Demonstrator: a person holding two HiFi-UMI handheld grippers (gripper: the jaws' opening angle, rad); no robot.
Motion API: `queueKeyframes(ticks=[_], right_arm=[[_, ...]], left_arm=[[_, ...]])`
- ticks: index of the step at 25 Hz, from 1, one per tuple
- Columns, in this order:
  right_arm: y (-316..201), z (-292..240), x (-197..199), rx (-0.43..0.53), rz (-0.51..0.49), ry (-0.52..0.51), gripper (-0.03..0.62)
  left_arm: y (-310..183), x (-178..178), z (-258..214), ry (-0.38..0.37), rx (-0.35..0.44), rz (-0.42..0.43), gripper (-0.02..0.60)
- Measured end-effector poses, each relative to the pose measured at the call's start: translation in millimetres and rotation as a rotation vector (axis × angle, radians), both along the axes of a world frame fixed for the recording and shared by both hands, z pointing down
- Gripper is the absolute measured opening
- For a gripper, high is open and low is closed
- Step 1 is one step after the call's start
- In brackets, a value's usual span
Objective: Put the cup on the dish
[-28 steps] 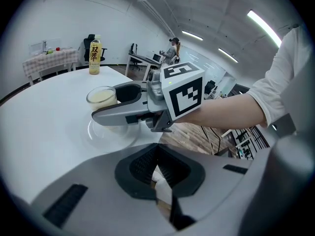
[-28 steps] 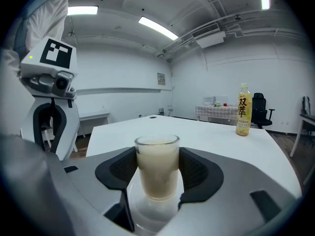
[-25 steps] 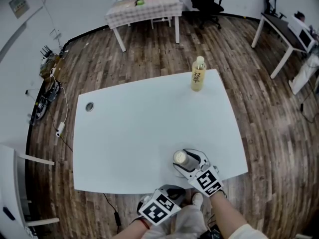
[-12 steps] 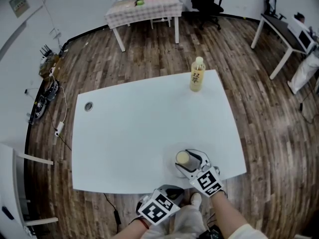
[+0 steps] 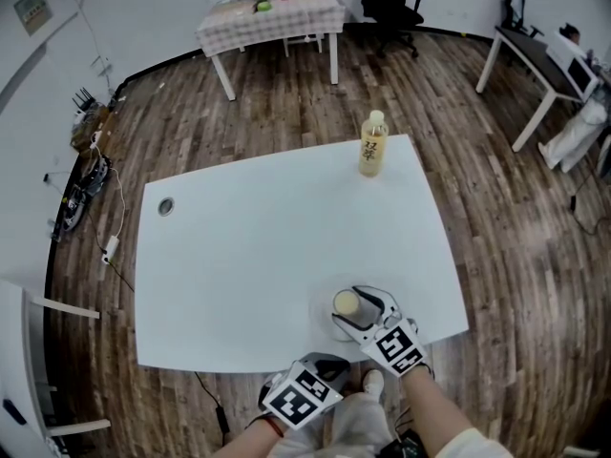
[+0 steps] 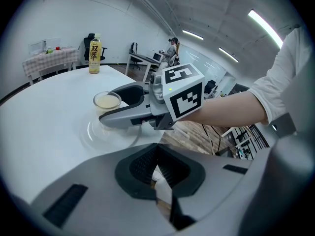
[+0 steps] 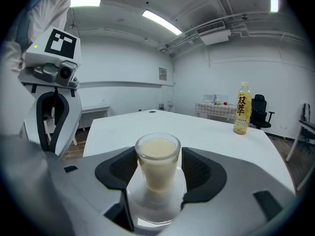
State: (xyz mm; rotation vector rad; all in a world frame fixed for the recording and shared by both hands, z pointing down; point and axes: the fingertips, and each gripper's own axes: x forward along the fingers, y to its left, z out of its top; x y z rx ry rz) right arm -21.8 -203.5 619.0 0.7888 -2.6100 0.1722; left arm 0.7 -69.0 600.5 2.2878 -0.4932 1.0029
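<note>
A small clear cup (image 7: pixel 158 161) of milky liquid stands upright on a clear glass dish (image 7: pixel 147 215). My right gripper (image 7: pixel 158 170) is shut on the cup, one dark pad against each side. From the head view the cup (image 5: pixel 345 302) and dish (image 5: pixel 323 317) sit near the white table's front edge, with the right gripper (image 5: pixel 347 307) around the cup. The left gripper view shows the cup (image 6: pixel 107 101), the dish (image 6: pixel 106 134) and the right gripper (image 6: pixel 123 114) from the side. My left gripper (image 5: pixel 333 362) hangs below the table's front edge, jaws shut and empty (image 6: pixel 158 157).
A yellow drink bottle (image 5: pixel 373 144) stands at the far right corner of the white table (image 5: pixel 248 246). A round cable hole (image 5: pixel 166 206) lies at the table's far left. Beyond are a cloth-covered table (image 5: pixel 272 12), an office chair (image 5: pixel 391 3) and a desk (image 5: pixel 535 60).
The head view has shifted slightly. The right gripper stays in the same place, shut on the cup over the dish, and the left gripper has not moved.
</note>
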Motion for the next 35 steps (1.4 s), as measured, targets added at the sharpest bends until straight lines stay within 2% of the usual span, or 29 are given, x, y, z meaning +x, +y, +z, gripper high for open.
queueKeyframes(ticks=[7,22,35], right_arm=[[2,-7,1,0.014,-0.01,-0.02,0.277],[17,-31,26,0.021,0.067,-0.102,0.276],[43,-52,26,0.04,0.091,-0.123,0.276]], left_arm=[[-1,0,0,0.001,-0.001,0.008,0.0],[-2,3,-6,-0.005,0.018,0.014,0.0],[10,0,-11,0.002,0.031,0.018,0.0]])
